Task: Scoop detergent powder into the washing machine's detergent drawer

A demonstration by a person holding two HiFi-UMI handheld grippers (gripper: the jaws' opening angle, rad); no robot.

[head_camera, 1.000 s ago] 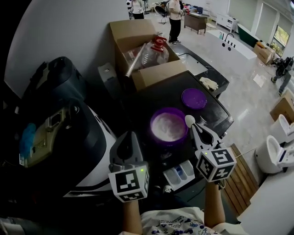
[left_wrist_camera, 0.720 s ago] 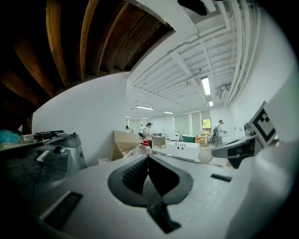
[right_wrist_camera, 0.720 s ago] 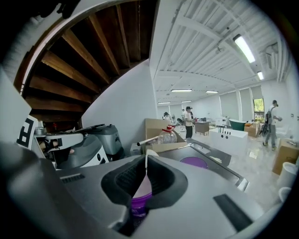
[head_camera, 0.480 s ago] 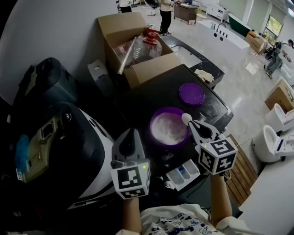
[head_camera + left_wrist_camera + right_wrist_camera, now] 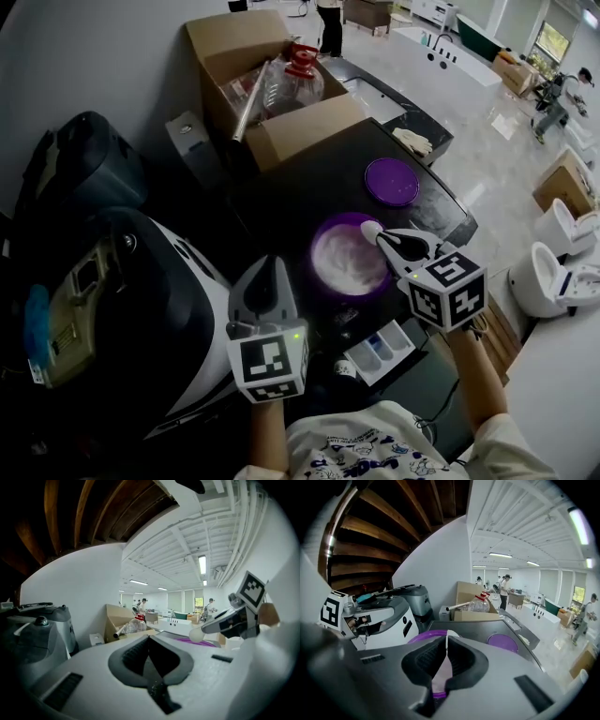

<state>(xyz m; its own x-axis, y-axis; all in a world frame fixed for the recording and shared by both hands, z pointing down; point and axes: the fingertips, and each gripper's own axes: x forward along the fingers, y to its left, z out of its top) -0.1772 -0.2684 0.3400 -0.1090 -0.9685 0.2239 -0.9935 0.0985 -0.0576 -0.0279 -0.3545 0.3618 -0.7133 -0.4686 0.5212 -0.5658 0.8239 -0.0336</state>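
While the right gripper (image 5: 386, 240) keeps its fingers clamped on the white scoop (image 5: 371, 232), the scoop's handle runs in line with them and its bowl points away from the person, over the purple powder tub (image 5: 314, 254). The left gripper (image 5: 268, 268), fingers together and empty, hovers left of the tub.

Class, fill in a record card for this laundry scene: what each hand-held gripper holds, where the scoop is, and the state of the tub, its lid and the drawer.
right hand-held gripper: shut on the handle of the white scoop
scoop position: bowl over the far right rim of the purple tub
tub contents: white powder, uncovered
lid: off, flat on the machine top beyond the tub
detergent drawer: pulled out, nearer the person than the tub
left hand-held gripper: shut, empty, left of the tub
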